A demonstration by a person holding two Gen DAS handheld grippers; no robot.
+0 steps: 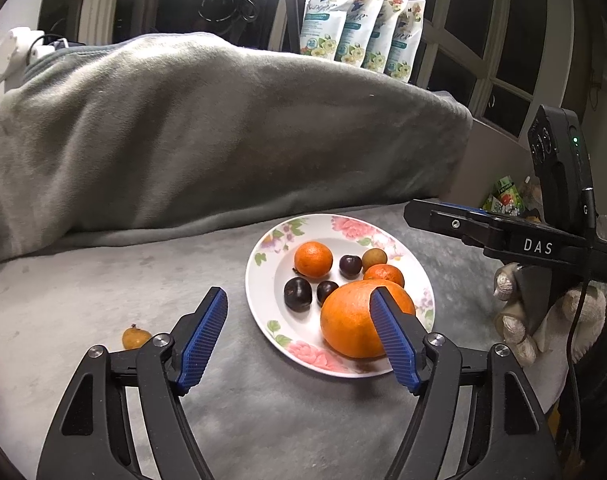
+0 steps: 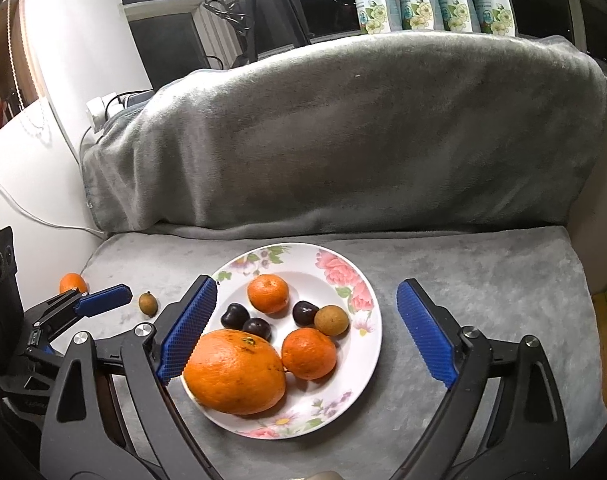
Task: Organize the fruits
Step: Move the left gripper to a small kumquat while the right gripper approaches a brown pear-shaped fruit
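Observation:
A white floral plate (image 1: 263, 280) (image 2: 367, 344) sits on the grey cloth. It holds a big orange (image 1: 351, 320) (image 2: 235, 376), two tangerines (image 1: 313, 259) (image 2: 309, 353), three dark round fruits (image 1: 298, 294) (image 2: 305, 313) and a small brown fruit (image 1: 374, 259) (image 2: 331, 320). Off the plate to its left lie another small brown fruit (image 1: 135, 338) (image 2: 148, 303) and a tangerine (image 2: 72, 283). My left gripper (image 1: 297, 292) is open above the plate's left side, one finger in front of the big orange. My right gripper (image 2: 307, 282) is open wide over the plate, gripping nothing.
A tall hump under a grey blanket (image 1: 223, 132) (image 2: 343, 140) rises right behind the plate. Several flowered pouches (image 1: 363, 28) stand on the window ledge beyond it. A gloved hand (image 1: 515, 332) holds the right gripper. A white wall and a power strip (image 2: 103, 108) are at left.

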